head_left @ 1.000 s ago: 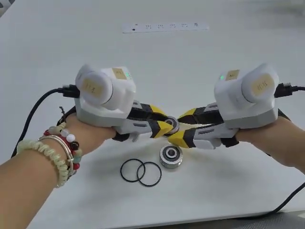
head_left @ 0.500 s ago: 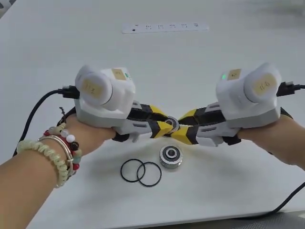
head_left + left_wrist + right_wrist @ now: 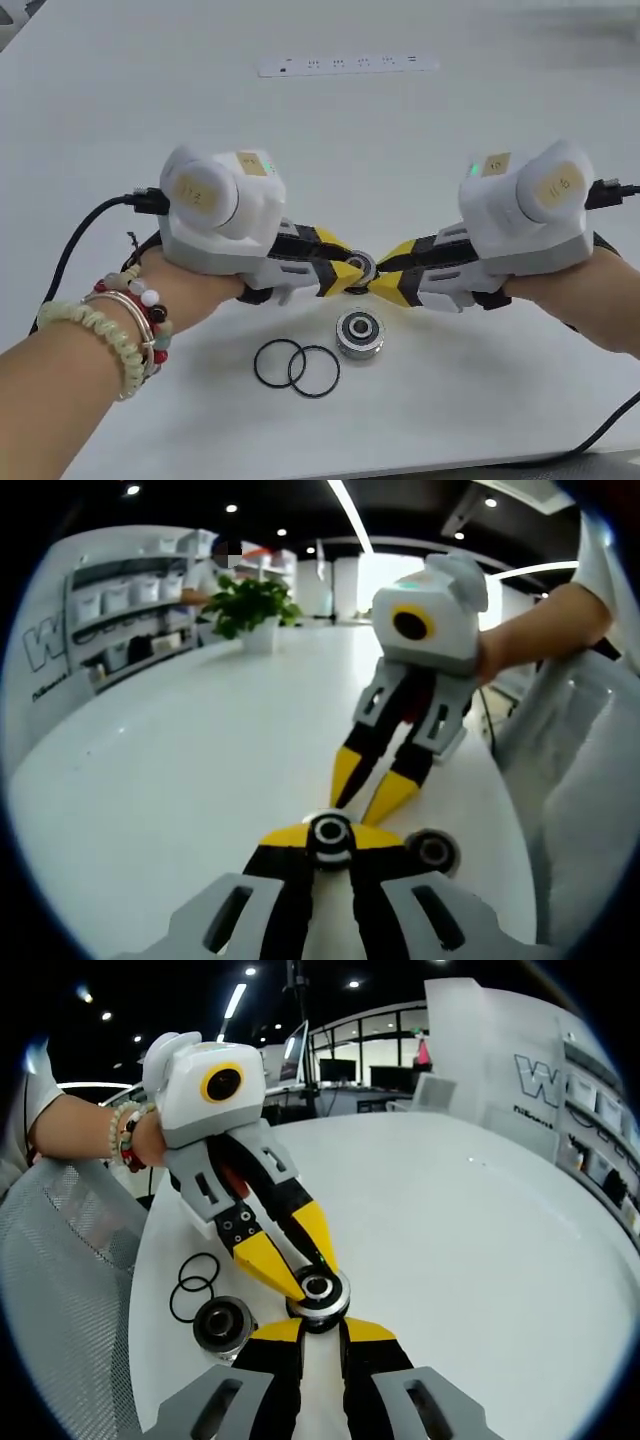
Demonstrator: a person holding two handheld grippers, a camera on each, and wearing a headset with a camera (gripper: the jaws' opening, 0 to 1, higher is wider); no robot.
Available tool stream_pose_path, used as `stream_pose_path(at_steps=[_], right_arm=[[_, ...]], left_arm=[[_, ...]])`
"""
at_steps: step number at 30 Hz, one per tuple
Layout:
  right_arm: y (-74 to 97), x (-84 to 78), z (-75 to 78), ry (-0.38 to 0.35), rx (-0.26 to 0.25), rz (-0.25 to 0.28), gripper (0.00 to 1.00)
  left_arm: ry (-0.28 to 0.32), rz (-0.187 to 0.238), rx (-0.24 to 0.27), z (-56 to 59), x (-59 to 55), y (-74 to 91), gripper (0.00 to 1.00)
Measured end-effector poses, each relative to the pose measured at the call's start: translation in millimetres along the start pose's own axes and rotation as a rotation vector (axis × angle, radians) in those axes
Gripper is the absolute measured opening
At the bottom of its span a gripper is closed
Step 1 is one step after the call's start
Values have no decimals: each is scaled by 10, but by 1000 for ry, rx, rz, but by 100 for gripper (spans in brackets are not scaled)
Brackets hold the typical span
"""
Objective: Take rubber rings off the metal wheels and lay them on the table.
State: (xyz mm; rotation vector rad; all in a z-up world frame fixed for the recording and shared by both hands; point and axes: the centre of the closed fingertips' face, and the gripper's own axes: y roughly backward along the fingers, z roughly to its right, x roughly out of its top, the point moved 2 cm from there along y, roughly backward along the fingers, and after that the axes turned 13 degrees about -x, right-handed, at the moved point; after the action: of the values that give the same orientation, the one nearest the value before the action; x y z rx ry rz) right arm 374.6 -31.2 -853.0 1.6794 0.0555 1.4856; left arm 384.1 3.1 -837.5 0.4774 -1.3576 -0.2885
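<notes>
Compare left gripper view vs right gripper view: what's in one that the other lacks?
Left gripper view: a potted plant, shelves with bins, and the right hand-held gripper facing the camera.

Right gripper view: two loose rubber rings lying on the table, beaded bracelets on the wrist, a mesh chair back, and the left hand-held gripper facing the camera.

Both: the held wheel, clamped in the left gripper's jaws, and the second wheel resting on the table.
</notes>
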Motion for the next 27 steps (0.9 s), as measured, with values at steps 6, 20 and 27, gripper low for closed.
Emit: stream_pose_path(at_steps=[6,20,27], right_arm=[[-1,-11,18,28,-16,-9,4],[-35,-22,118,-111,-63,-93,0],[16,0,140,-349,-41,-93,0]], left_arm=[[1,-1,3,-9,-4,6,14],[-8,-7,3,25,1,5,14],[-19,-7,-2,46,5,3,14]])
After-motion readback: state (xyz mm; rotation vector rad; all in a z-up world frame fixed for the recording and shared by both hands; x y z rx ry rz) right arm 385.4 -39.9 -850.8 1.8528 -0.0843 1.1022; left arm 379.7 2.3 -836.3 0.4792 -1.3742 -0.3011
